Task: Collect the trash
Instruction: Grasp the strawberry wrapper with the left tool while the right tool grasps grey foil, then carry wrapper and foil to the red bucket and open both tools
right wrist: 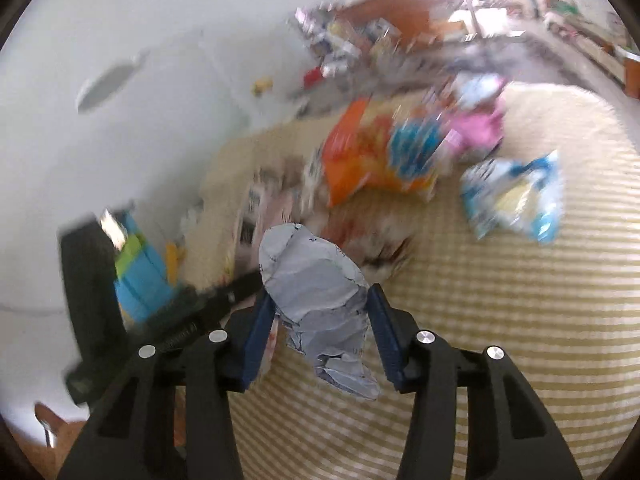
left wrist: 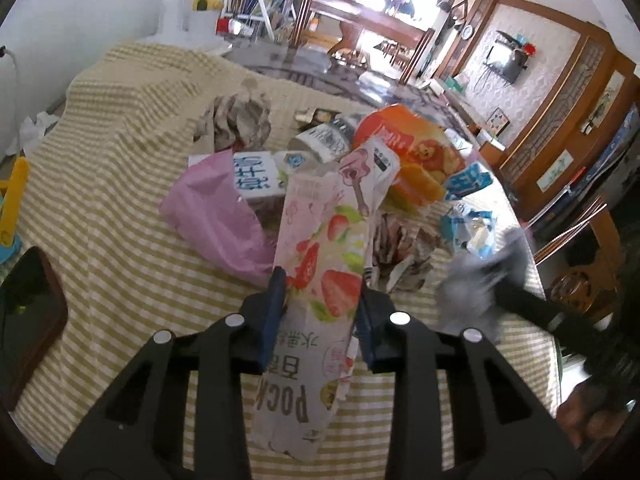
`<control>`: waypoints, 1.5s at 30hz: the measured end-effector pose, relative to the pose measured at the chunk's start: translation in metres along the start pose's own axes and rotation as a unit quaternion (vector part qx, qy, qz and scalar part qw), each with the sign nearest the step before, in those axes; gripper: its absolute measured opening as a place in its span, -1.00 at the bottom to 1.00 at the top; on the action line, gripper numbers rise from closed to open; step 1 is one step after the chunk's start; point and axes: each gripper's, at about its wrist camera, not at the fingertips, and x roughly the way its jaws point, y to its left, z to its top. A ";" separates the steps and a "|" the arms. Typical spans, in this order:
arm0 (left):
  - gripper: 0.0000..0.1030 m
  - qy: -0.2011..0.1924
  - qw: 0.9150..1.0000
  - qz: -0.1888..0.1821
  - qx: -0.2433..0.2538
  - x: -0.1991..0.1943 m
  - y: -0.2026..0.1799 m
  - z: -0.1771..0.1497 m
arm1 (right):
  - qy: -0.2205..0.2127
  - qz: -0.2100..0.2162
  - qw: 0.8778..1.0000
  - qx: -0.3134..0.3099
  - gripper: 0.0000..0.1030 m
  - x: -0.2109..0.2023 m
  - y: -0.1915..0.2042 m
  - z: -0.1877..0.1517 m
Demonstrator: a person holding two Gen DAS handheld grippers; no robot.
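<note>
Item: long pink strawberry-printed cardboard snack box point(left wrist: 320, 280), long axis running away from the left gripper point(left wrist: 322, 296), jaws narrowed onto its sides. Crumpled grey-white paper wad point(right wrist: 320, 292) pinched by the right gripper point(right wrist: 322, 312). Both are held above the yellow-striped tablecloth point(left wrist: 120, 240), with the litter heap just ahead.

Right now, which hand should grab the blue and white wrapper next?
Neither yet: both are full. The left tool clamps the strawberry box, the right tool a crumpled grey paper. Once emptied, probably the right; the blue wrapper lies nearer it.
</note>
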 end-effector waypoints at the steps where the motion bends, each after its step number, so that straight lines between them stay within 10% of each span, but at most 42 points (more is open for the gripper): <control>1: -0.40 -0.006 1.000 0.002 0.008 -0.001 -0.003 -0.001 | -0.011 -0.007 1.000 -0.002 -0.10 -0.007 -0.002 0.001; 17: -0.40 -0.073 0.989 0.029 0.122 -0.022 -0.053 -0.013 | -0.076 -0.077 0.994 -0.004 -0.08 -0.069 -0.036 -0.001; 33: -0.40 0.017 0.978 -0.144 0.152 0.007 -0.185 -0.049 | -0.101 -0.172 0.975 0.103 -0.07 -0.158 -0.134 -0.032; 45: -0.40 0.072 0.951 -0.226 0.196 0.032 -0.284 -0.064 | -0.167 -0.201 0.928 0.266 -0.07 -0.224 -0.217 -0.050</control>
